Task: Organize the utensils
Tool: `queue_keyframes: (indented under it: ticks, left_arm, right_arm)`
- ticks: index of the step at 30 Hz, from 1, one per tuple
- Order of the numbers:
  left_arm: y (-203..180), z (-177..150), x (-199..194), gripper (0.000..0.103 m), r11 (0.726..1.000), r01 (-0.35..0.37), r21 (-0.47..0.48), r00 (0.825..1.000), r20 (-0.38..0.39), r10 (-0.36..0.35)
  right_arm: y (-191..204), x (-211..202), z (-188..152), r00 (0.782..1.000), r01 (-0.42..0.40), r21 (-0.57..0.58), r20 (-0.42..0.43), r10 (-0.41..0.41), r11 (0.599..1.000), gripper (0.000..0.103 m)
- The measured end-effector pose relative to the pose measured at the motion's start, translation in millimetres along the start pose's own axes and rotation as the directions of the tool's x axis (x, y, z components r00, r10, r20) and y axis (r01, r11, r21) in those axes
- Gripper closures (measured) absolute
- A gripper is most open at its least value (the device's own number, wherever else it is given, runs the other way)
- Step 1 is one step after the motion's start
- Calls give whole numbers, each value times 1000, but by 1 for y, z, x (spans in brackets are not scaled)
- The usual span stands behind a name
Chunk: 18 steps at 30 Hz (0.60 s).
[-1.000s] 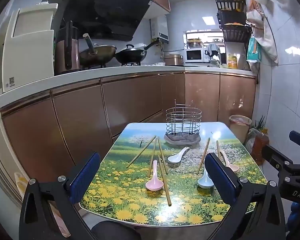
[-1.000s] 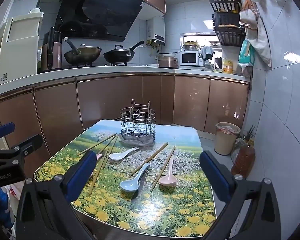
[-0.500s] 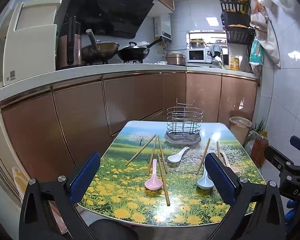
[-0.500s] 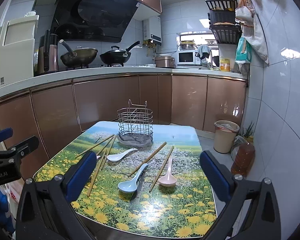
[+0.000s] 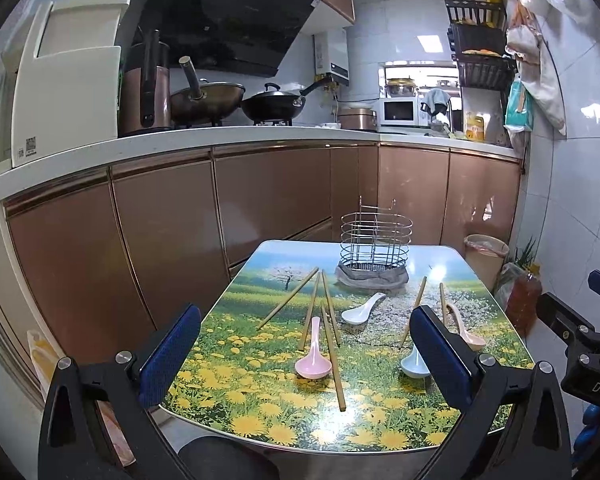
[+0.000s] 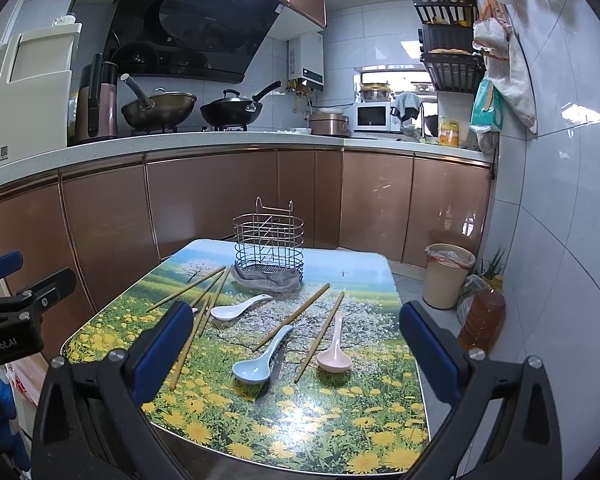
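A wire utensil basket (image 5: 375, 246) (image 6: 269, 244) stands on a grey cloth at the far end of the flower-print table (image 5: 236, 396). Several wooden chopsticks (image 5: 330, 328) (image 6: 290, 318) lie loose on the table. A pink spoon (image 5: 314, 362), a white spoon (image 5: 360, 310) (image 6: 236, 309), a light blue spoon (image 6: 260, 362) and a peach spoon (image 6: 334, 354) lie among them. My left gripper (image 5: 306, 354) is open and empty above the near edge. My right gripper (image 6: 296, 346) is open and empty too.
Brown kitchen cabinets and a white counter with woks run behind the table. A beige bin (image 6: 448, 274) and an oil bottle (image 6: 480, 318) stand on the floor at the right, by the tiled wall.
Both grippers have moved slightly back and up from the table, staying open. Nothing on the table has moved.
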<state>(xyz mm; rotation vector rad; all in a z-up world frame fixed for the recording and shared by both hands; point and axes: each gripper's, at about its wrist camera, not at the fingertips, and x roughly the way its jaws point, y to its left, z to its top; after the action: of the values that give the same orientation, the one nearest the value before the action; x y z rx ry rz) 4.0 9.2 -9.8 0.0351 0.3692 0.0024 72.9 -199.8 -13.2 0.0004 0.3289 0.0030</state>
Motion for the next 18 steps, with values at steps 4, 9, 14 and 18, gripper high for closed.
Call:
queue_keyframes:
  ticks: [4,9,14,18]
  left_arm:
    - [0,0,0,0,1000,-5,0,1000,5,5]
    - [-1,0,0,0,1000,-13,4,1000,12,13]
    - [-2,-1,0,0,1000,-17,3,1000,20,17]
    - [-2,-1,1,0,1000,-18,7,1000,22,18]
  right_arm:
    - [0,0,0,1000,0,0,0,0,1000,0]
    - [-1,0,1,1000,1,7,5,-1,1000,0]
    - [-3,0,0,1000,3,15,13,-3,1000,0]
    - [-5,1,-1,1000,14,17,18,-14,1000,0]
